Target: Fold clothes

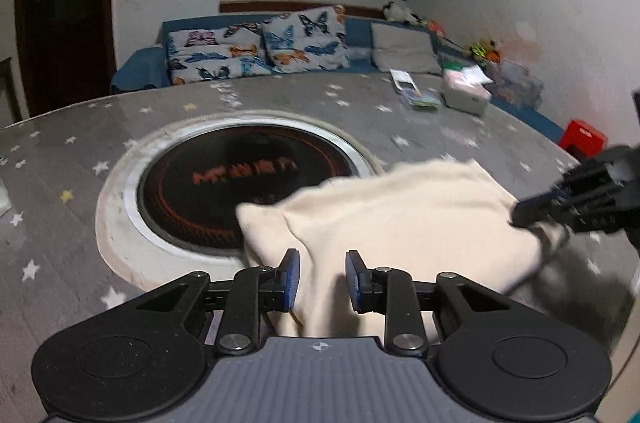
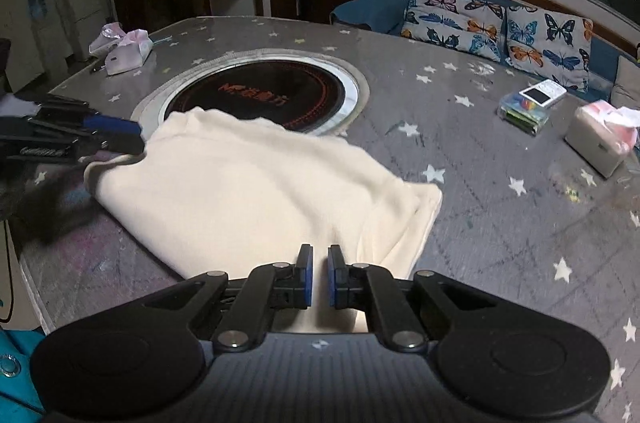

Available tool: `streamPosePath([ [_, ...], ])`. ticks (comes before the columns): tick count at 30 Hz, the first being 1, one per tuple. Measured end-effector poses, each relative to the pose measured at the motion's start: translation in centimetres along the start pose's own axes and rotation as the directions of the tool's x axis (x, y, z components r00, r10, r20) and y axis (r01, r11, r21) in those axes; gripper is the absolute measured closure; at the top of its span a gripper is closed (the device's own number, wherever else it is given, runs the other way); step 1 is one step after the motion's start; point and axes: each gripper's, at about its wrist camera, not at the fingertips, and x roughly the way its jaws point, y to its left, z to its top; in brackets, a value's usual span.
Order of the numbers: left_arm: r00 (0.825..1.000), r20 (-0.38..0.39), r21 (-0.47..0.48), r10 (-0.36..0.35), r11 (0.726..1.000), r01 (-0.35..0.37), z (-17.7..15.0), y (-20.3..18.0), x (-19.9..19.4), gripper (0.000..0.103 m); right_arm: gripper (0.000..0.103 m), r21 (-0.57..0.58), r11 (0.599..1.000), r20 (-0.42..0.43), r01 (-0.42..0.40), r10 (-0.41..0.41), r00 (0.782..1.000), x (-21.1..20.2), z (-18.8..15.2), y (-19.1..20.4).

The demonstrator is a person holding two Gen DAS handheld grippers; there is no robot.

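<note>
L claw jaws apart, cream cloth between pads, not pinched | R claw narrow gap, cloth edge between pads, grip unclear | cloth bunched on star-print surface, far corner over round black cooktop | tissue box well apart

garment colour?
Plain cream garment, no print. Clearest in the right wrist view.

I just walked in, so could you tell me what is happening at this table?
A person is folding a cream garment on the star-patterned table, with a gripper in each hand. The left gripper has its jaws open around one edge; the right gripper, jaws nearly closed, is at the opposite edge. The garment partly covers the round cooktop.
</note>
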Motion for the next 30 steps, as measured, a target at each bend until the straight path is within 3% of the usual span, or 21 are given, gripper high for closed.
streamPosePath([
  [6, 0.996, -0.024, -0.064, 0.087, 0.994, -0.089, 0.9, 1.6, 3.0, 0.077, 0.095, -0.005, 1.0, -0.012, -0.004, 0.004, 1.0, 0.7, 0.0, 0.1],
  [7, 0.995, -0.023, -0.06, 0.096, 0.993, -0.097, 0.9, 1.7, 3.3, 0.081, 0.095, -0.006, 1.0, -0.015, -0.005, 0.005, 1.0, 0.8, 0.0, 0.1],
  [8, 0.995, -0.024, -0.056, 0.1, 0.993, -0.101, 0.9, 1.7, 3.6, 0.093, 0.094, -0.006, 1.0, -0.018, -0.006, 0.006, 1.0, 0.9, 0.0, 0.1],
  [10, 0.994, -0.019, -0.047, 0.111, 0.993, -0.112, 0.8, 1.6, 3.9, 0.098, 0.094, -0.007, 1.0, -0.02, -0.006, 0.006, 1.0, 0.9, 0.0, 0.1],
  [16, 0.988, -0.013, -0.019, 0.151, 0.988, -0.151, 0.5, 2.1, 4.3, 0.099, 0.094, -0.017, 1.0, -0.03, -0.006, 0.006, 1.0, 1.2, -0.1, 0.2],
  [25, 0.997, 0.03, -0.014, 0.071, 0.997, -0.071, 2.9, 0.9, 3.4, 0.094, 0.091, -0.031, 0.999, 0.007, -0.004, 0.004, 1.0, 1.0, 2.4, -0.1],
  [30, 1.0, 0.0, 0.011, 0.029, 1.0, -0.029, 3.8, -0.4, 5.8, 0.095, 0.091, -0.008, 1.0, 0.043, 0.011, -0.011, 0.999, 2.9, 4.6, -0.7],
])
